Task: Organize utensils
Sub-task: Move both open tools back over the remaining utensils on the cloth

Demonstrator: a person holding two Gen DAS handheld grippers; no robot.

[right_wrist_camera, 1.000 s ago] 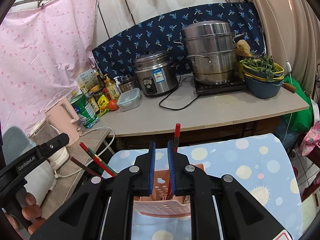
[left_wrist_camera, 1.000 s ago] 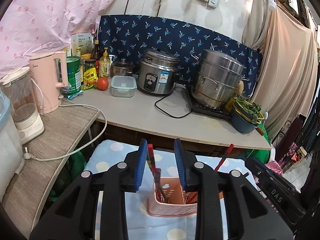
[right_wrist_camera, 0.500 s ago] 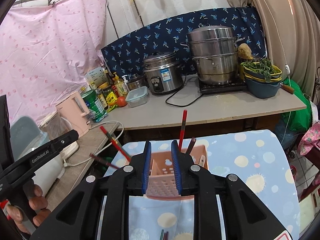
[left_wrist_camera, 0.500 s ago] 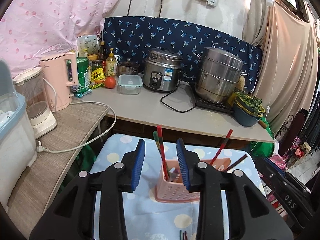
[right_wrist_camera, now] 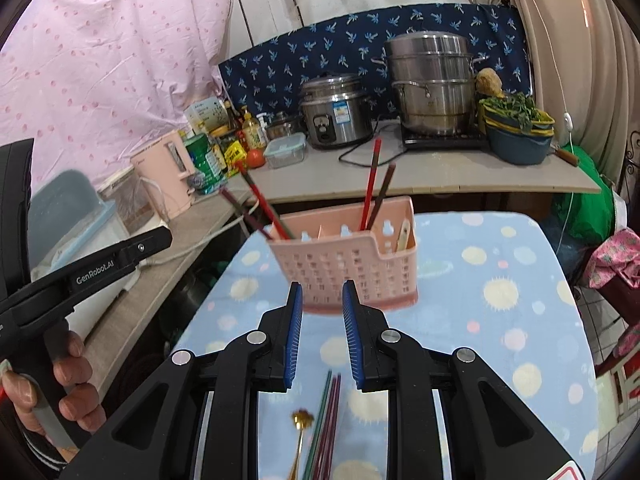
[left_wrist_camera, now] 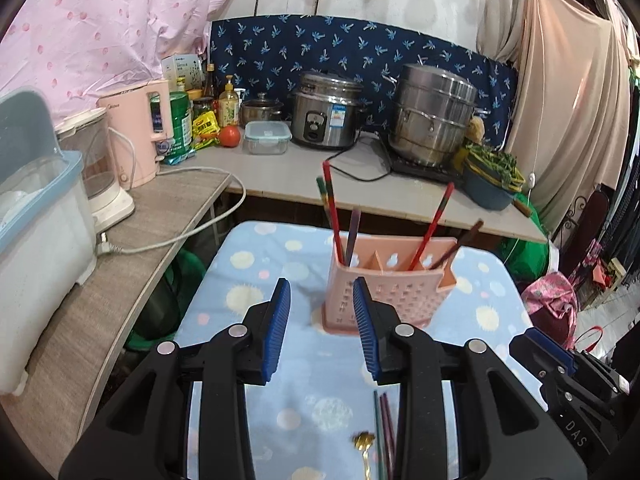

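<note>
A pink slotted utensil holder (left_wrist_camera: 384,288) (right_wrist_camera: 344,264) stands on the blue dotted cloth (left_wrist_camera: 280,264) and holds several chopsticks: red ones (left_wrist_camera: 332,212) at its left end and red and brown ones (left_wrist_camera: 434,224) at its right. Loose chopsticks (right_wrist_camera: 330,416) (left_wrist_camera: 382,428) and a gold spoon (right_wrist_camera: 300,420) (left_wrist_camera: 363,440) lie on the cloth near me. My left gripper (left_wrist_camera: 322,320) is open and empty, short of the holder. My right gripper (right_wrist_camera: 320,320) is open and empty, above the loose chopsticks.
A counter (left_wrist_camera: 288,172) behind the table carries a rice cooker (left_wrist_camera: 326,110), a steamer pot (left_wrist_camera: 432,120), a kettle (left_wrist_camera: 138,132), bottles and a bowl of greens (left_wrist_camera: 492,176). A side shelf (left_wrist_camera: 120,264) with a cable and a white box lies left.
Both grippers have pulled back and up from the holder, empty. The right jaws have opened wider. The chopsticks now stand in the holder, and loose utensils have come into view below.
</note>
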